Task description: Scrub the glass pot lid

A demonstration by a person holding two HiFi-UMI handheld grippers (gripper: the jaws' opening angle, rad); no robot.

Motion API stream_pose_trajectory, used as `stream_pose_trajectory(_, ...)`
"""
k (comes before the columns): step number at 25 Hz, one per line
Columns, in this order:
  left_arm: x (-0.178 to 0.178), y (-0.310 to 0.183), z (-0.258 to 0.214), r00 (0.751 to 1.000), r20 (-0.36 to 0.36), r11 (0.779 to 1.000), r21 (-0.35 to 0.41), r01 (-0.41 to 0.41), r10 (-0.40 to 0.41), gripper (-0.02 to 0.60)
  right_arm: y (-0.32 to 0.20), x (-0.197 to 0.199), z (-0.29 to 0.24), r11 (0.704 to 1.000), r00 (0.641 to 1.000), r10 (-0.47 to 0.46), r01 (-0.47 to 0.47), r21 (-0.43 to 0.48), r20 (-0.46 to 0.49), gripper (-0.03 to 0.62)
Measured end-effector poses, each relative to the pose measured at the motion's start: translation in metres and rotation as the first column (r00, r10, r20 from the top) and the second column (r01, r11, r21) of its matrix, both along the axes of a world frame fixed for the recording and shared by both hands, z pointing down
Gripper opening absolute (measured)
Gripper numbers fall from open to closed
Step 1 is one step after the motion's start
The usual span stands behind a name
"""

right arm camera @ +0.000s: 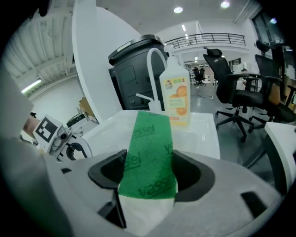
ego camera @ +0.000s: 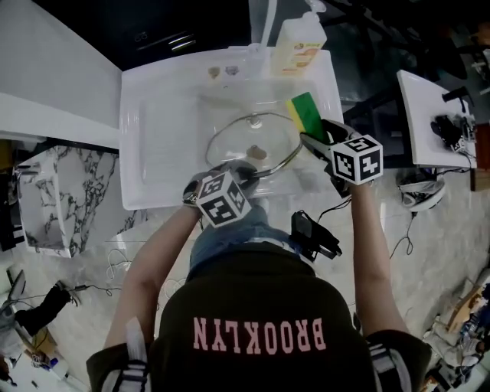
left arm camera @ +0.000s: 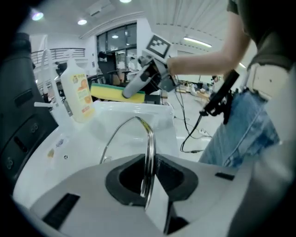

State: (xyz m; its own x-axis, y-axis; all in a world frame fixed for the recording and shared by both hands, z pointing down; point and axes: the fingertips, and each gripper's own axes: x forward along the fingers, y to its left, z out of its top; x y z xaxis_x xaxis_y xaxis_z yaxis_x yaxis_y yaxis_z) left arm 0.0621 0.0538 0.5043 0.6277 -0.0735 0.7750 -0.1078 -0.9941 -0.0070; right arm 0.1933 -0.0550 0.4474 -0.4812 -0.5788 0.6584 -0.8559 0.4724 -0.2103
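Note:
The glass pot lid [ego camera: 243,136] hangs tilted over the white sink [ego camera: 153,115]. My left gripper [ego camera: 242,171] is shut on its metal rim [left arm camera: 149,152] at the near edge; the rim runs upright between the jaws in the left gripper view. My right gripper [ego camera: 312,139] is shut on a green and yellow sponge [ego camera: 306,115], held just right of the lid and above the basin. In the right gripper view the sponge [right arm camera: 150,152] stands up between the jaws, green face toward the camera. The left gripper view shows the sponge [left arm camera: 111,92] beyond the lid.
A soap bottle [ego camera: 298,42] with an orange label stands at the sink's back rim beside the faucet [ego camera: 264,23]. A white table [ego camera: 429,115] with dark gear lies to the right. Cables trail on the marble floor [ego camera: 413,222]. Office chairs [right arm camera: 231,88] stand beyond the sink.

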Motion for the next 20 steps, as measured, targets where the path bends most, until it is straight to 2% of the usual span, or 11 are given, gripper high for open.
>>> stream_pose_trajectory(3,0.007,-0.018,-0.016,0.99,-0.061,0.989,-0.073,0.125,-0.13,0.058,0.005,0.02,-0.006,0.998,0.998,0.061,-0.061,0.017,0.002,0.295)
stream_pose_trajectory(6,0.008,-0.042,-0.033,0.955,-0.122,0.957,-0.143,0.251,-0.269,0.058,0.008,0.033,-0.01,0.993,0.994,0.113,-0.113,0.03,0.012,0.295)
stream_pose_trajectory(12,0.001,-0.078,-0.062,0.84,-0.219,0.853,-0.304,0.425,-0.496,0.057,0.014,0.038,-0.008,0.99,0.99,0.14,-0.141,0.028,0.019,0.295)
stream_pose_trajectory(20,-0.024,-0.105,-0.084,0.693,-0.293,0.74,-0.42,0.526,-0.659,0.057,0.015,0.025,-0.001,0.995,0.995,0.097,-0.097,0.007,0.022,0.295)
